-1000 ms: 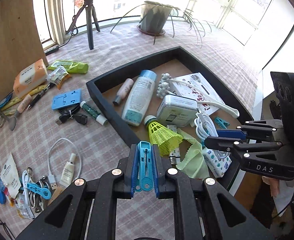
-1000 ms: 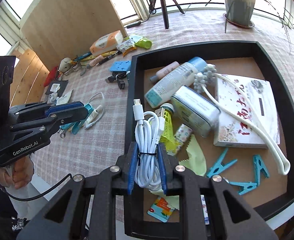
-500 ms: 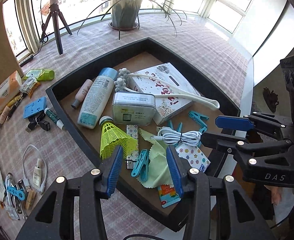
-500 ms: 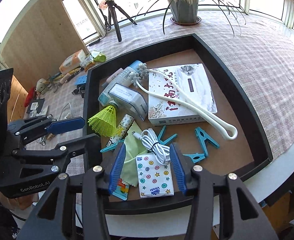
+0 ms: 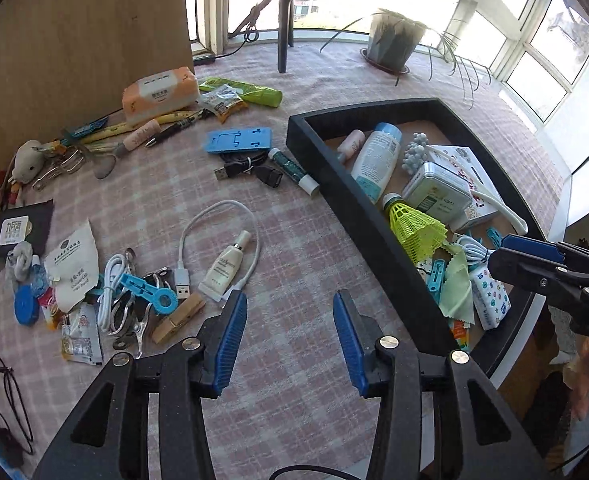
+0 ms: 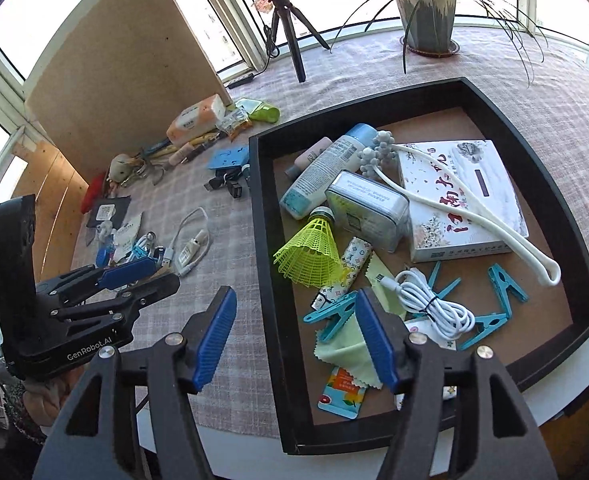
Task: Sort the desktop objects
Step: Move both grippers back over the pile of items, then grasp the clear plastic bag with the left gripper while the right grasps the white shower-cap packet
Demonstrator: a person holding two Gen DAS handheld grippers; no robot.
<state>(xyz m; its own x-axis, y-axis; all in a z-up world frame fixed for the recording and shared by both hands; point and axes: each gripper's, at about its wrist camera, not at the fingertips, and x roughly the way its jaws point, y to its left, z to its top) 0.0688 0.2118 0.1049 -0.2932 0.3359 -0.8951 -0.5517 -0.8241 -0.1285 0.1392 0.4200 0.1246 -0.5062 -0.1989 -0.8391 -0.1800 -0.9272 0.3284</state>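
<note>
Both sets of fingers are spread wide and empty right now, left gripper (image 5: 290, 336) over the table (image 5: 294, 248), right gripper (image 6: 294, 336) at the near edge of the black tray (image 6: 262, 248). Tray's already got the white cable (image 6: 434, 304), shuttlecock (image 6: 310, 252), clips and bottles. Plenty left outside though: the small tube (image 5: 226, 268), wooden clip (image 5: 178, 318), blue holder (image 5: 238, 140). I'd guess roughly halfway.

Legible markings: "GenRobot.AI" in white on the black body of the left gripper (image 6: 166, 280) — right wrist view; large red Chinese calligraphy, not deciphered here, on the white box (image 6: 462, 196) in the tray; the letter "D" at the frame edge on the right gripper (image 5: 534, 256) — left wrist view; other labels too small to read
</note>
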